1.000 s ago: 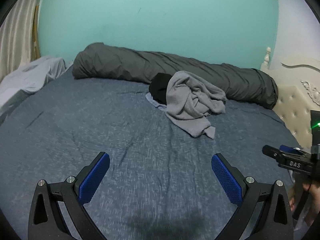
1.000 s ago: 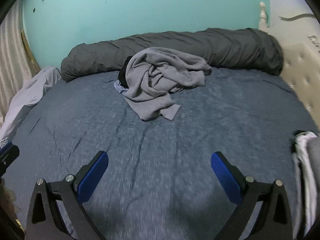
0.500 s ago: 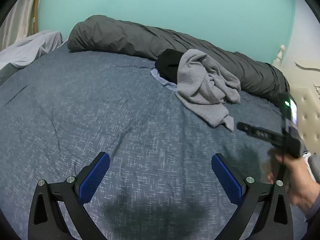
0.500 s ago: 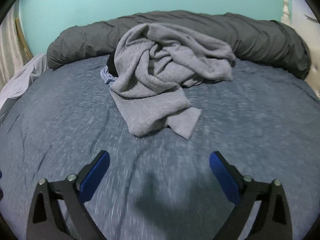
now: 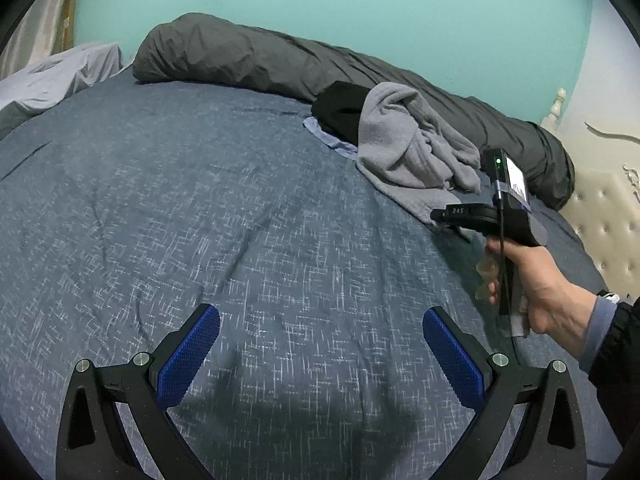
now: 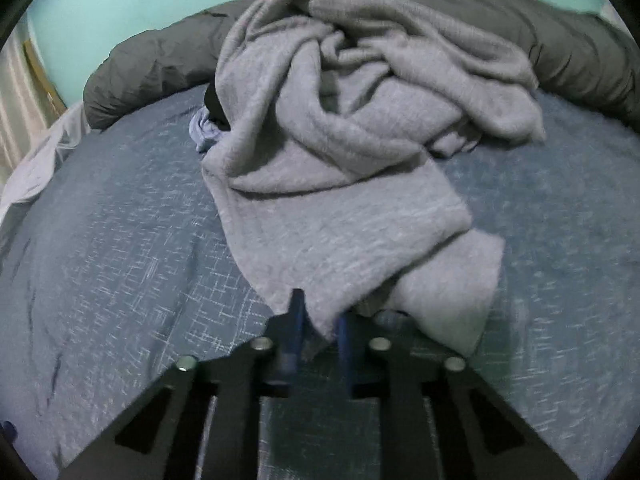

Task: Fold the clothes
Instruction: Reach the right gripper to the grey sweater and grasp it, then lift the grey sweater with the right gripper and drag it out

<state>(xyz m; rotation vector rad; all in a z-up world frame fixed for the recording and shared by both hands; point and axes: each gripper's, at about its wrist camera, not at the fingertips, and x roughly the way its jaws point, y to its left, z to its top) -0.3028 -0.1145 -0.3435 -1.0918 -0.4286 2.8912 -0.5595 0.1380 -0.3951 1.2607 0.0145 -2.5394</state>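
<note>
Grey fleece garment (image 6: 340, 152) lies crumpled in a heap on the blue bedspread (image 6: 120, 248), toward the far side of the bed, bunched up against the dark grey rolled duvet (image 6: 580, 52) that runs along the teal wall (image 5: 360, 8). Black garment (image 5: 340, 110) and a pale blue cloth (image 5: 324, 136) are tucked under the heap's left side, both partly covered by the grey fleece.

Right gripper (image 6: 320, 332): 2 blue pads nearly together, pinching the nearest hanging corner of the grey fleece garment at its lower edge. Slight motion blur in the right wrist view, so the contact line is soft, but fabric sits between the pads. From the left wrist view the right gripper shows side-on at the garment's near edge, held by the right hand (image 5: 536, 292), green LED lit on its body.

Left gripper (image 5: 320, 344): fingers spread wide apart, nothing between them, hovering over bare bedspread well short of the heap, its shadow on the cover below.

White sheet (image 5: 56, 76) is bunched at the far left edge of the bed. Cream tufted headboard (image 5: 608, 216) at right.
</note>
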